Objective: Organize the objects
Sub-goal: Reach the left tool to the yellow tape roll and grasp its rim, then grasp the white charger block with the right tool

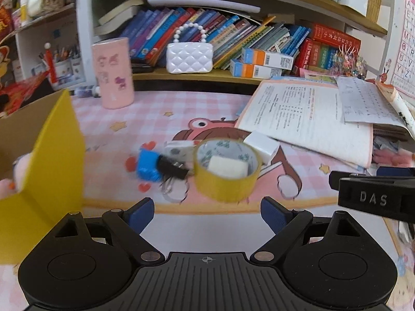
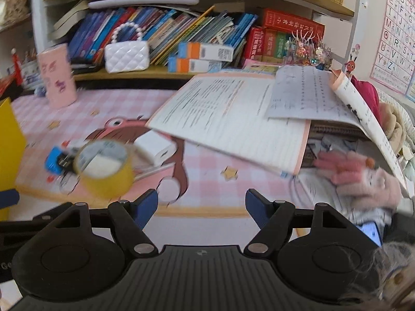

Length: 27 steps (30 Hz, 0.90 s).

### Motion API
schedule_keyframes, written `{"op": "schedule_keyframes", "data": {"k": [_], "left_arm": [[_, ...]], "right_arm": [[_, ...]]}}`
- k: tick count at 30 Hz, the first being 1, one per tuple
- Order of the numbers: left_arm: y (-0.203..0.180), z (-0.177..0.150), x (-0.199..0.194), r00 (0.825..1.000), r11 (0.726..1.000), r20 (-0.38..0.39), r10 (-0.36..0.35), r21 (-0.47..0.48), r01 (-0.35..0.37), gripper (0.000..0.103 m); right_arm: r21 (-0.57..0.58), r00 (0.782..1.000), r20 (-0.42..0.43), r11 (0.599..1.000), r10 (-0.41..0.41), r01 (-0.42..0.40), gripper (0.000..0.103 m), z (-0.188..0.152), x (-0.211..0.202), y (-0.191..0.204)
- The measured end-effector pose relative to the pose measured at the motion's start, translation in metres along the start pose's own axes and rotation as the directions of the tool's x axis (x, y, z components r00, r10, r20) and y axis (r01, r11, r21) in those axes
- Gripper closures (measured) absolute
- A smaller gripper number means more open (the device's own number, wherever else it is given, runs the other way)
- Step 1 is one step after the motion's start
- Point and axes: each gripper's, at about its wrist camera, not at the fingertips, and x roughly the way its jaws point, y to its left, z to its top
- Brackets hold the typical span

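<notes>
A yellow tape roll [image 1: 227, 172] stands on the pink desk mat [image 1: 155, 119] with a white block inside its ring. Left of it lie a blue block [image 1: 147, 165] and a black binder clip [image 1: 171, 167]; a white charger [image 1: 262, 146] lies behind. My left gripper [image 1: 207, 211] is open and empty, just in front of the tape roll. My right gripper [image 2: 201, 203] is open and empty; the tape roll [image 2: 106, 169] is to its left and the charger [image 2: 154, 148] ahead-left. Part of the right gripper [image 1: 376, 197] shows in the left wrist view.
A yellow-sided cardboard box [image 1: 49, 165] stands at the left with a pink plush in it. Open workbooks [image 2: 233, 119] cover the right of the desk, with pink gloves [image 2: 358, 173] beside them. A pink cylinder [image 1: 114, 72], a white purse [image 1: 189, 57] and books stand behind.
</notes>
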Motion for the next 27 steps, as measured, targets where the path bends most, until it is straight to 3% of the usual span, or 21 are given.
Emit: {"op": "schedule_keyframes", "data": {"k": [12,18,21,27], "left_arm": [[-0.018,0.030,0.088,0.998,1.000,-0.067,-0.003,-0.023,0.001,0.012],[-0.026,0.036,0.112,0.997,0.998,-0.072,0.039,0.048,-0.035,0.013],[-0.024,0.035,0.108,0.997,0.998,-0.075,0.017,0.053,-0.013,0.014],[-0.006,0.024,0.059,0.999,0.998,-0.002,-0.053,-0.015,0.053,0.014]], "right_arm": [[0.027,1.000,0.004,1.000,-0.005,0.005,0.030,0.034,0.038,-0.025],[0.017,1.000,-0.014,1.000,0.022,-0.022,0.030,0.042,0.049,-0.030],[0.015,0.999,-0.026,0.999,0.043,-0.043,0.030,0.044,0.055,-0.029],[0.001,0.992,-0.060,0.994,0.113,-0.113,0.030,0.046,0.079,-0.017]]}}
